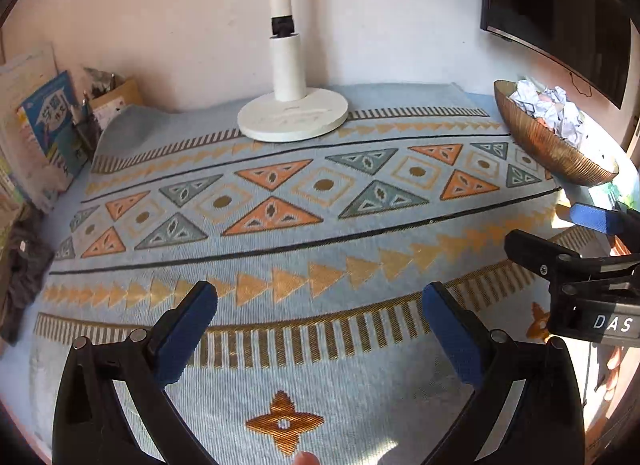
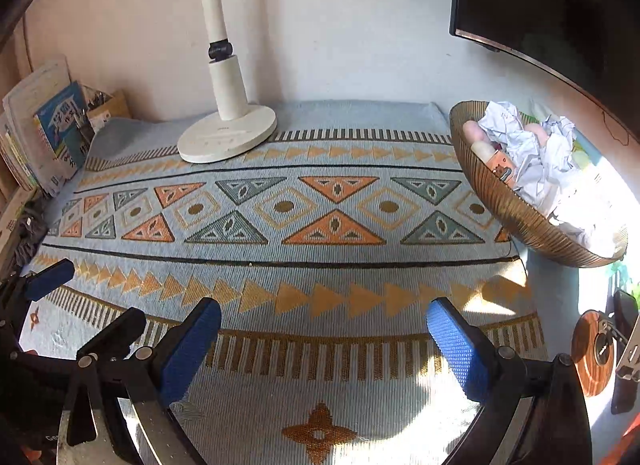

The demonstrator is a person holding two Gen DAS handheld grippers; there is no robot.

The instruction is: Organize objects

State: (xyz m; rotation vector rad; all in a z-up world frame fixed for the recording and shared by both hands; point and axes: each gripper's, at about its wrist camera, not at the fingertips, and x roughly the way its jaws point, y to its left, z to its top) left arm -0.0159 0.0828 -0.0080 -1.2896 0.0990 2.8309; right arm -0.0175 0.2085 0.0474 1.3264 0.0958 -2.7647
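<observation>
Apparently between steps: both our left tongs (image 1: 320,307) and right tongs (image 2: 324,327) released, bowl (image 2: 516,213) at right already filled, next target unclear.

Crumpled paper (image 2: 532,157) hides most bowl (image 2: 504,209) contents; the lamp (image 2: 224,81) runs off the top edge.

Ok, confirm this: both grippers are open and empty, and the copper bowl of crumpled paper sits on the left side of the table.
Wrong side. The copper bowl of crumpled paper sits on the right, as the right wrist view shows. The left gripper and right gripper are indeed open and empty.
</observation>
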